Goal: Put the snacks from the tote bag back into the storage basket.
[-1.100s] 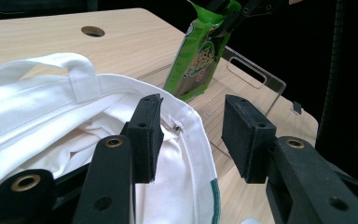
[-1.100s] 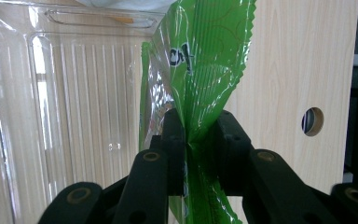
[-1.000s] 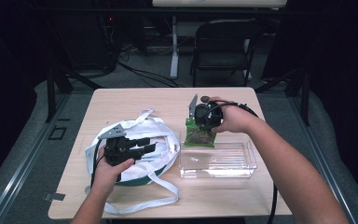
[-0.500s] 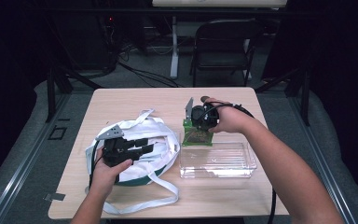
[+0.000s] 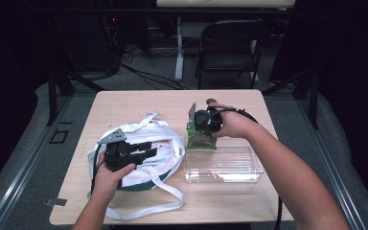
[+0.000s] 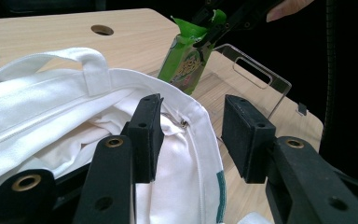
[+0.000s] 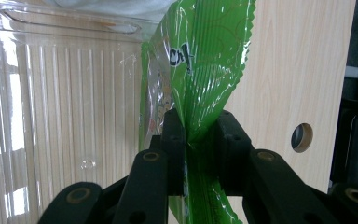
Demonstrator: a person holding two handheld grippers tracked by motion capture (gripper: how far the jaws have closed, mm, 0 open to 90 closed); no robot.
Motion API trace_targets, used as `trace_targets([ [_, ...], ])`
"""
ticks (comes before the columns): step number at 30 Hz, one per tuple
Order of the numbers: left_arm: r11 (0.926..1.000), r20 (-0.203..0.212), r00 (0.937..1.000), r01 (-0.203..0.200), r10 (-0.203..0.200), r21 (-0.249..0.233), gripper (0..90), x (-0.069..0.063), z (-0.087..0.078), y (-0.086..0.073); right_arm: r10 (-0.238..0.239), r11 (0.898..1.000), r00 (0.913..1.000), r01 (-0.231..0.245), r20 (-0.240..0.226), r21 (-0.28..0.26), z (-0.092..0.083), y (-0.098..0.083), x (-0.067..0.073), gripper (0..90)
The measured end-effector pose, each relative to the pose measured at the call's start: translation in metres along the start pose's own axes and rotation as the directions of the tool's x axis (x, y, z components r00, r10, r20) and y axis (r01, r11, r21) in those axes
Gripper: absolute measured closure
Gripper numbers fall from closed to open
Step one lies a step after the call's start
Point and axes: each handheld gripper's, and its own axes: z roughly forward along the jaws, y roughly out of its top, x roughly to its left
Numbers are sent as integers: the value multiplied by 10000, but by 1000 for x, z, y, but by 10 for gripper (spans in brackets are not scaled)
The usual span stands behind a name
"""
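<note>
While the right gripper (image 7: 199, 154) pinches it, the green snack packet (image 7: 200, 74) hangs upright between the two black pads, its crinkled sealed edge clamped flat and the printed body stretching away beyond the fingertips. In the high view the same packet (image 5: 201, 139) sits just below the right gripper (image 5: 202, 125), at the far left corner of the clear plastic tray (image 5: 230, 167); whether its bottom edge touches the tray or the table cannot be told. To the left of the clenched pads in the right gripper view lies the ribbed floor of the tray (image 7: 56, 116), and to their right the bare wooden tabletop (image 7: 298, 65) with a round hole (image 7: 301, 137) in it.

Farther off, the left gripper (image 6: 191, 140) stands with its jaws parted over the rim of the white cloth bag (image 6: 51, 107). One pad (image 6: 147, 135) rests inside the bag's mouth against the fabric, the other pad (image 6: 247, 135) stands outside it with a gap to the cloth, so the hem passes between them unpinched. Beyond these fingertips the packet (image 6: 189, 60) rises beside the tray's handle wall (image 6: 261, 74). From above, the left gripper (image 5: 139, 151) lies across the bag (image 5: 163, 139), whose long straps (image 5: 148, 211) trail toward the near table edge (image 5: 220, 218).
</note>
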Motion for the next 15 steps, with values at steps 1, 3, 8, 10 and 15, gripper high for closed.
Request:
trace_targets([
  [1,10000,8,10000,-1,1,34,574,0,0,0,2,10000,10000,-2,3,36,1,-1,0,758],
  [3,10000,10,10000,-18,18,52,574,0,0,0,38,10000,10000,-38,-14,75,4,-1,0,758],
  [8,10000,-2,10000,32,-32,44,575,1,0,0,-4,10000,10000,4,17,-14,6,0,1,758],
  [10,10000,5,10000,46,-46,18,575,1,0,0,7,10000,10000,-7,30,-49,7,1,1,757],
  [15,10000,-11,10000,12,-12,29,575,1,0,0,32,10000,10000,-32,32,31,8,1,0,745],
])
